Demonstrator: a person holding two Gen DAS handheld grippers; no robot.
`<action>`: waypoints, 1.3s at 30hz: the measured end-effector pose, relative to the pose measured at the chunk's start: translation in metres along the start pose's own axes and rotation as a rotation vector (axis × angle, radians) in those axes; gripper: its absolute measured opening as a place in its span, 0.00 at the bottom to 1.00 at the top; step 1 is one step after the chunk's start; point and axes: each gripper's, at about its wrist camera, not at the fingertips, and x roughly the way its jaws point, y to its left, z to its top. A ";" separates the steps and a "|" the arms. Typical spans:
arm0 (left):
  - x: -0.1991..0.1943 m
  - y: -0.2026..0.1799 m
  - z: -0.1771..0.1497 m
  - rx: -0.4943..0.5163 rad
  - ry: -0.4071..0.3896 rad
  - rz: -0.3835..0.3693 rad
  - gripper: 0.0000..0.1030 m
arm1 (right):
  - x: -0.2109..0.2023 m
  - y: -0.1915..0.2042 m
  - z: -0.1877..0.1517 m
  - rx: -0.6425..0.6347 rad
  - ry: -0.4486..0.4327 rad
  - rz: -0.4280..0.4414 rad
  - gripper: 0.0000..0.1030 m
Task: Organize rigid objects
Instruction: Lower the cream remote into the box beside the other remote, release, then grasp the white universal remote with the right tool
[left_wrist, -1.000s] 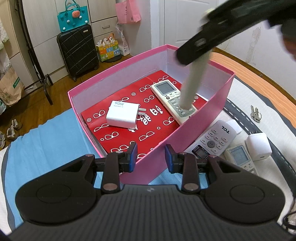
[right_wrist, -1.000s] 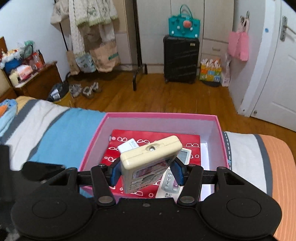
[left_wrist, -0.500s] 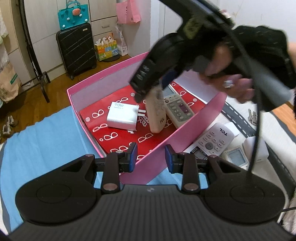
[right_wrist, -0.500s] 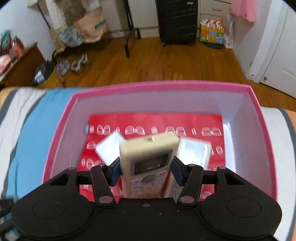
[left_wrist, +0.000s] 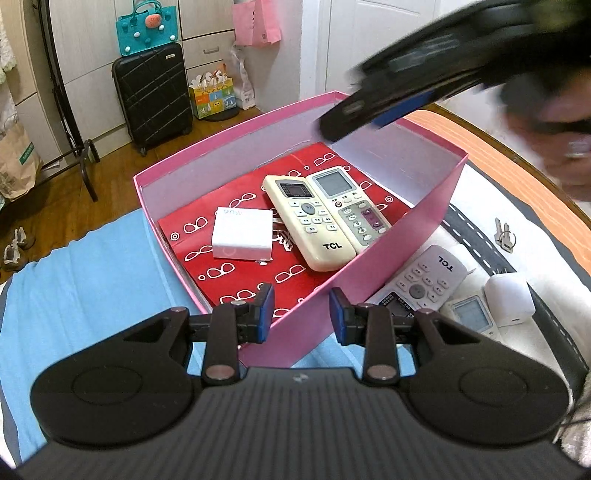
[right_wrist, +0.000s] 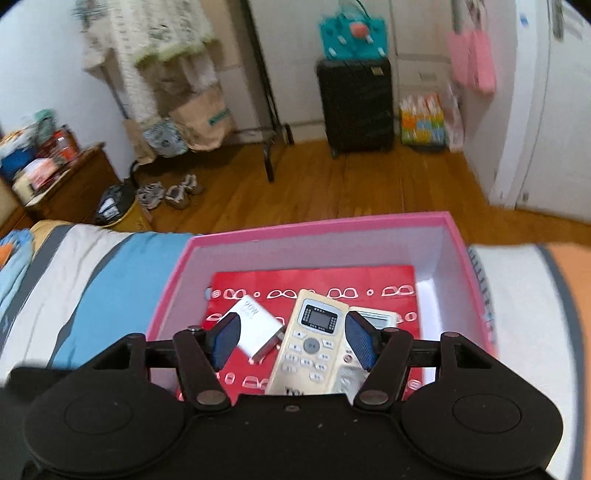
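Observation:
A pink box (left_wrist: 406, 229) with a red patterned liner stands on the bed. Inside lie a white charger (left_wrist: 242, 238), a cream TCL remote (left_wrist: 306, 221) and a white-grey remote (left_wrist: 351, 203), the two remotes side by side. My left gripper (left_wrist: 301, 315) straddles the box's near corner, shut on it. My right gripper (right_wrist: 293, 341) hovers above the box; its jaws are opening, and the cream remote (right_wrist: 314, 343) lies flat below them, free of the pads. From the left wrist the right gripper (left_wrist: 369, 110) is a blur over the far wall.
Outside the box on the right lie a white TCL remote (left_wrist: 424, 284), a small remote with a screen (left_wrist: 471, 314), a white cube charger (left_wrist: 509, 299) and keys (left_wrist: 504, 236). A black suitcase (right_wrist: 356, 107) and a clothes rack stand on the wooden floor beyond.
The right gripper lowered the cream remote into the box, laid it beside the white-grey remote, let go and lifted away. The left gripper kept still.

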 end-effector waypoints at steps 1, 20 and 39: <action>0.000 0.000 0.000 0.000 0.001 0.001 0.30 | -0.016 0.004 -0.005 -0.028 -0.017 0.004 0.66; 0.002 0.000 0.000 0.000 0.006 0.004 0.30 | -0.051 -0.031 -0.148 0.337 0.315 -0.053 0.73; 0.001 -0.002 -0.002 0.005 0.003 0.009 0.30 | 0.002 0.015 -0.205 0.091 0.309 -0.180 0.61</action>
